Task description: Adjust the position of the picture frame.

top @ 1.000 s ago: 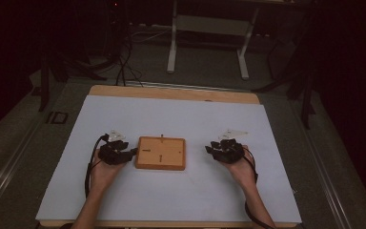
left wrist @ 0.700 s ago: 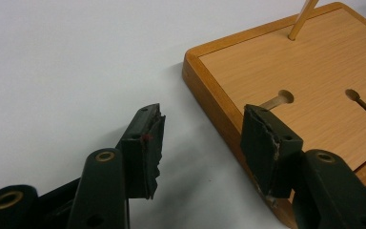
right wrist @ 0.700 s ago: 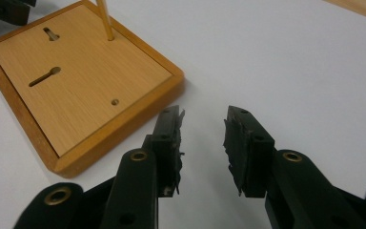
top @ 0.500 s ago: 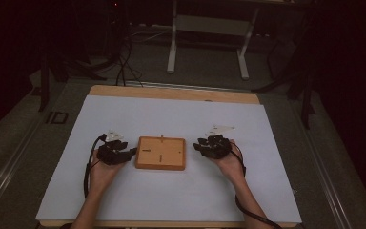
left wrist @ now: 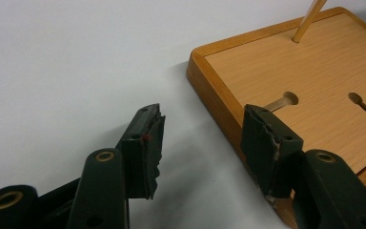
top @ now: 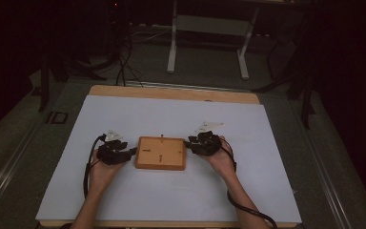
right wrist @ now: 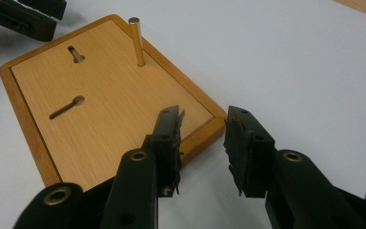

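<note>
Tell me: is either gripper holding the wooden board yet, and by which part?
Nothing is held. The left gripper stands open astride the wooden board's near-left edge, and the right gripper stands open astride a corner.

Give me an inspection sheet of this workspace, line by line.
Surface: white sheet over a wooden table.
Job's things: wooden board with two keyhole slots and one upright peg at its far edge.
Clutter: nothing seen.
Grippers: left tongs open, straddling the board's near edge; right tongs open, astride the board's corner.
Cables: one trailing from each hand's tongs; more on the floor beyond.
Surroundings: dark room, metal stand behind the table.
</note>
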Demonstrator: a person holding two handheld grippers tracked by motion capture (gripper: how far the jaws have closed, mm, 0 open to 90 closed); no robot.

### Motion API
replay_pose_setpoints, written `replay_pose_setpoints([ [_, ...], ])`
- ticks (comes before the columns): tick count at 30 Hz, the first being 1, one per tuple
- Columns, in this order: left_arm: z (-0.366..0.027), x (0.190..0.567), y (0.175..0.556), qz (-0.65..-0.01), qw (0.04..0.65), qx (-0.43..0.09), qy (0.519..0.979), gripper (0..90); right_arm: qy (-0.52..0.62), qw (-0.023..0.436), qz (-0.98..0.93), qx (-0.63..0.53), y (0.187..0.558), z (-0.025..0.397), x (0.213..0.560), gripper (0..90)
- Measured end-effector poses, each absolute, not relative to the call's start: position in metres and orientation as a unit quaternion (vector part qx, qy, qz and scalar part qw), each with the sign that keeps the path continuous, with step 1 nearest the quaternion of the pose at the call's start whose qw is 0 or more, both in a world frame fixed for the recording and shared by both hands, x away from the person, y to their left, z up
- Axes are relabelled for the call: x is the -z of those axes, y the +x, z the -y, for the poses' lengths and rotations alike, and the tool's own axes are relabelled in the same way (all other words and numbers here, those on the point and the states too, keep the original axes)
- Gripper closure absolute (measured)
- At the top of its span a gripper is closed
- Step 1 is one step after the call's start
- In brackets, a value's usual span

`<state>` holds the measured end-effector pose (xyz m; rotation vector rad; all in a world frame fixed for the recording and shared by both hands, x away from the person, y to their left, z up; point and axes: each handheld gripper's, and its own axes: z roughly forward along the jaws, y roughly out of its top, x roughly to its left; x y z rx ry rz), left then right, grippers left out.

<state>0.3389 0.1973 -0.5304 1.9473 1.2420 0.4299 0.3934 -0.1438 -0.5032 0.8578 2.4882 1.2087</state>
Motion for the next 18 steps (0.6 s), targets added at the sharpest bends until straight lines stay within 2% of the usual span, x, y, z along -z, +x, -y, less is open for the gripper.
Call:
replay_pose_setpoints([
  [4, -0.198, 0.531, 0.339, -0.49, 0.385, -0.167, 0.764, 48.8, 0.292, 0.125, -0.854, -0.412, 0.397, 0.137, 0.504, 63.2],
  [18, -0.199, 0.53, 0.338, -0.49, 0.38, -0.175, 0.765, 48.9, 0.283, 0.106, -0.854, -0.423, 0.403, 0.119, 0.508, 63.8],
])
